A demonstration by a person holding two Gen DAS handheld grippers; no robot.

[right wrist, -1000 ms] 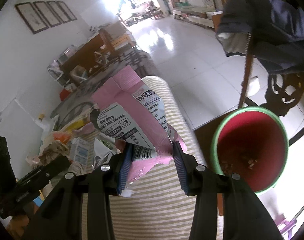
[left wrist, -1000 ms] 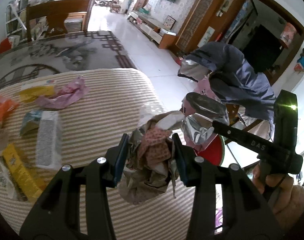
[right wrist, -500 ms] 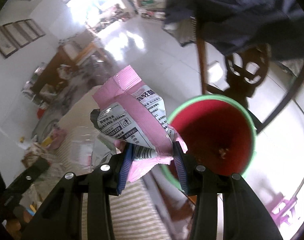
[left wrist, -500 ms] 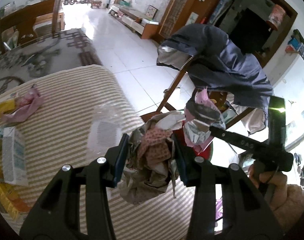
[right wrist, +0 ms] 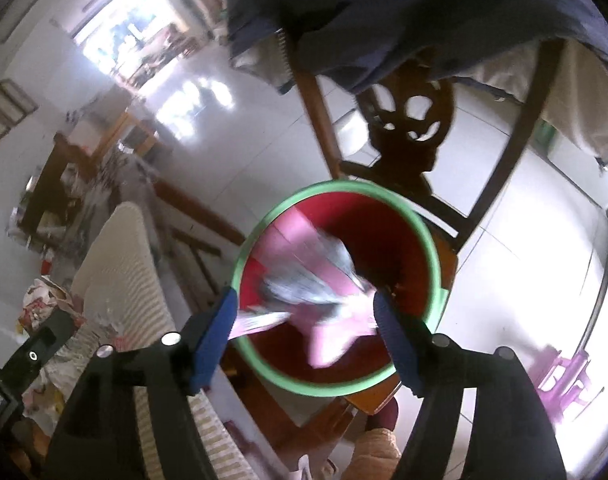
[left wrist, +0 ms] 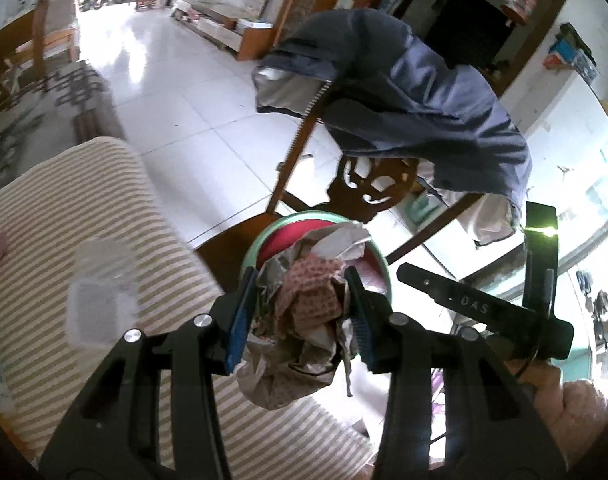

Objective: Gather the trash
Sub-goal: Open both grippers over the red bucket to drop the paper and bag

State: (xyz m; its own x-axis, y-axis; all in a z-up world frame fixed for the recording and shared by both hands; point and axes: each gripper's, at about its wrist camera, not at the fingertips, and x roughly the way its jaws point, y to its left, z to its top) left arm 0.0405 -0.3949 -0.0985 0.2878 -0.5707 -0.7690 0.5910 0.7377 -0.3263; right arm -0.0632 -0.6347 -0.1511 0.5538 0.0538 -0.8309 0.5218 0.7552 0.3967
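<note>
My left gripper [left wrist: 300,280] is shut on a crumpled wad of wrappers [left wrist: 304,312], printed red and grey. It hangs just past the striped table's edge, right in front of the red bin with a green rim [left wrist: 315,215]. My right gripper [right wrist: 304,300] is above the same bin [right wrist: 343,186]. Its jaws are opening and the blue pads stand clear of the pink and white packet [right wrist: 323,292]. The packet is blurred as it drops between them into the bin's mouth. In the left wrist view the right tool's black frame [left wrist: 479,308] is to the right.
The bin stands on a brown wooden seat [left wrist: 224,248] beside the striped tablecloth [left wrist: 84,208]. Behind it is a carved chair back [right wrist: 407,132] draped with a blue jacket [left wrist: 403,92]. A clear plastic wrapper [left wrist: 100,304] lies on the cloth. White tiled floor [left wrist: 192,100] lies beyond.
Both grippers swung from over the table to the bin. The right jaws opened and the pink packet slipped out of them into the bin. The left still grips its wad.
</note>
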